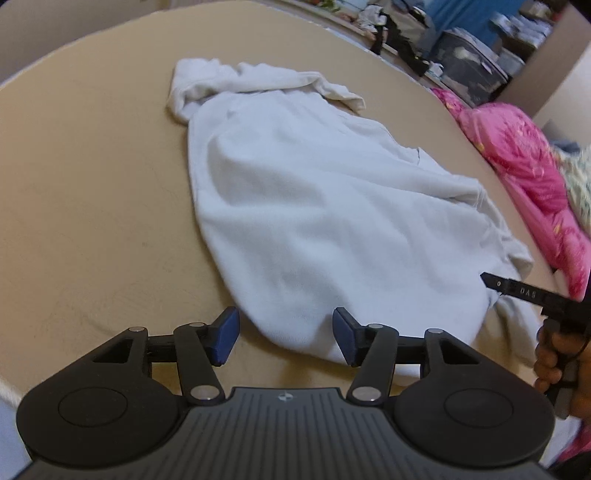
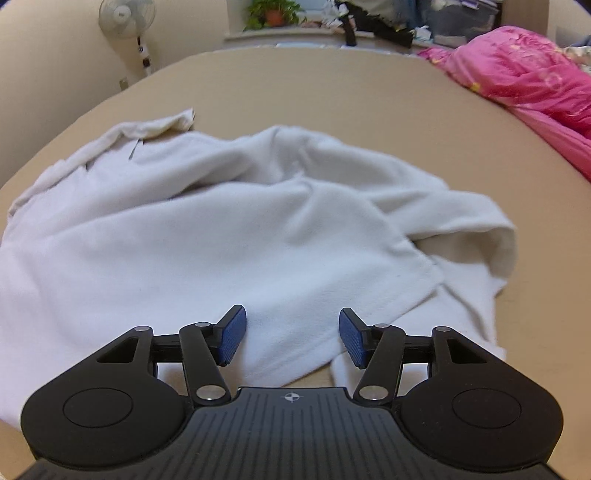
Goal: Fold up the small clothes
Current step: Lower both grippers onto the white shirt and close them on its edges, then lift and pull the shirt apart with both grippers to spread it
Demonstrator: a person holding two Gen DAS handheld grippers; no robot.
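Observation:
A white fleece garment lies spread on a tan bed surface, with a bunched sleeve or hood at its far end. My left gripper is open over the garment's near rounded edge, and its blue pads press on nothing. In the right wrist view the same white garment fills the middle, rumpled, with a folded flap at the right. My right gripper hangs open above its near edge with nothing gripped. The right gripper's finger and the hand holding it show at the left view's right edge.
A pink quilt lies along the bed's right side, also the pink quilt in the right view. Storage boxes and clutter stand beyond the bed. A standing fan and a potted plant are at the back.

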